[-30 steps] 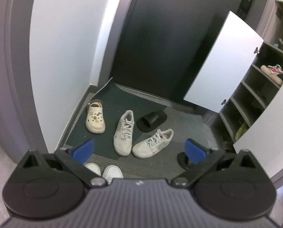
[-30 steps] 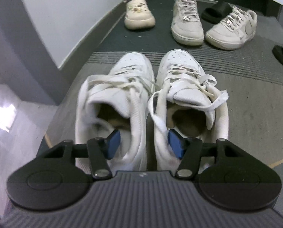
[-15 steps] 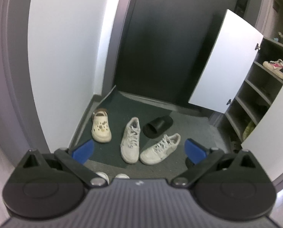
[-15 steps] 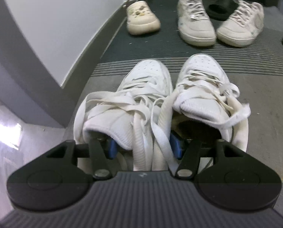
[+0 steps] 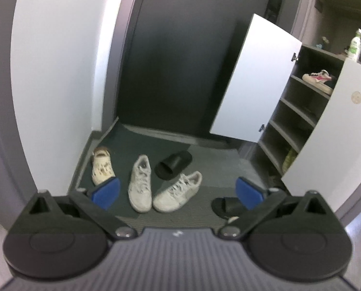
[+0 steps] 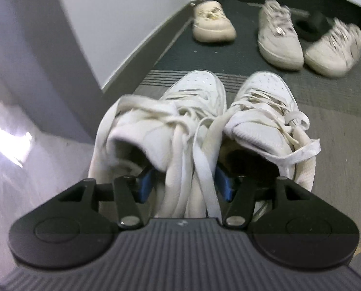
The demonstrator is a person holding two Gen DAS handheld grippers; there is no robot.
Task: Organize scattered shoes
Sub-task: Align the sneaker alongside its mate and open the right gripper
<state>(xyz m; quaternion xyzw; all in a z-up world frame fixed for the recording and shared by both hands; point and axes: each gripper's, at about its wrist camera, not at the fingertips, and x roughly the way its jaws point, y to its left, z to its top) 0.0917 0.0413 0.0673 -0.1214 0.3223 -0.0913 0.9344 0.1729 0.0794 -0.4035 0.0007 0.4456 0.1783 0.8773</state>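
In the right wrist view a pair of white sneakers (image 6: pixel 197 92) fills the middle, toes pointing away. My right gripper (image 6: pixel 184 181) has one blue pad inside each shoe and pinches their inner walls and laces together. In the left wrist view my left gripper (image 5: pixel 178 191) hangs open and empty above the entry floor. Below it lie a cream clog (image 5: pixel 101 167), two off-white sneakers (image 5: pixel 140 184) (image 5: pixel 178 194) and two black slides (image 5: pixel 173 163) (image 5: pixel 226 207).
An open shoe cabinet (image 5: pixel 299 111) stands at the right with its white door (image 5: pixel 253 80) swung out. A pink and white sneaker (image 5: pixel 317 80) rests on an upper shelf. A white wall and grey frame close the left side; a dark door is behind.
The white pair's heels have come up and the shoes sit closer to the right camera. The left gripper has risen and drawn back, so the white pair's toes have left its view.
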